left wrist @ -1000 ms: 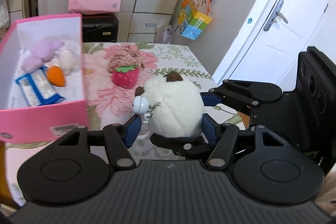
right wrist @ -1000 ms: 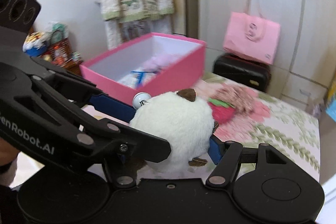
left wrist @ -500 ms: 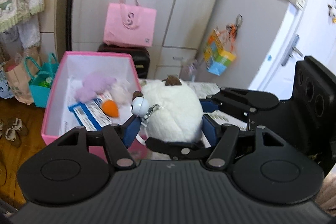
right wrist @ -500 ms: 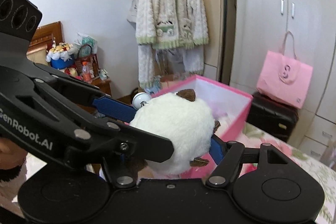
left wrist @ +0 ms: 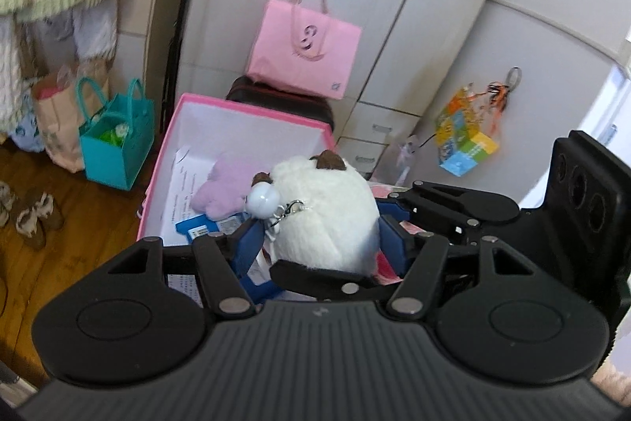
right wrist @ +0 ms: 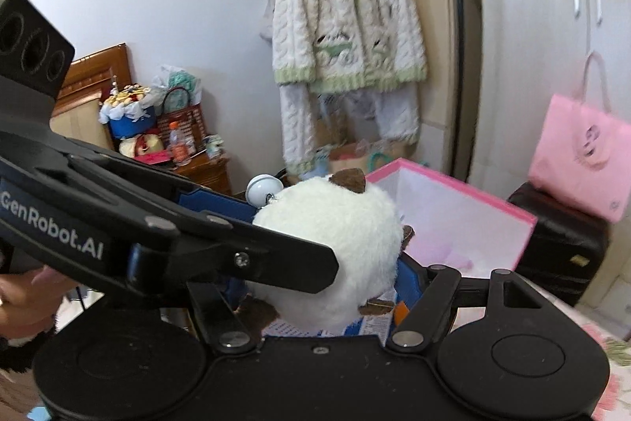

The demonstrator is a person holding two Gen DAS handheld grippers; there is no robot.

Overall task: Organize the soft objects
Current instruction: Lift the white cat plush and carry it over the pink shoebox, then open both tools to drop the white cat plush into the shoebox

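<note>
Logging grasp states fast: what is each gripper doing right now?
Left gripper: closed on the white plush toy.
Right gripper: closed on the same white plush toy.

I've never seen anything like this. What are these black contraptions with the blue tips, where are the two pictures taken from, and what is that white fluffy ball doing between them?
There is no robot here: a person holds two hand-held grabbing tools, one in each hand. Each tool carries a wide-angle camera that looks forward along its two fingers, so the black shape at the bottom of each picture is the tool itself.

One picture looks along the left claw, the other along the right claw. Each view also catches the other tool coming in from the side.

Both claws are closed on the same round white plush toy, which has small brown ears and a pale keychain ball attached. It is held in the air over an open pink box. Inside the box lies a lilac plush beside a blue packet.
</note>
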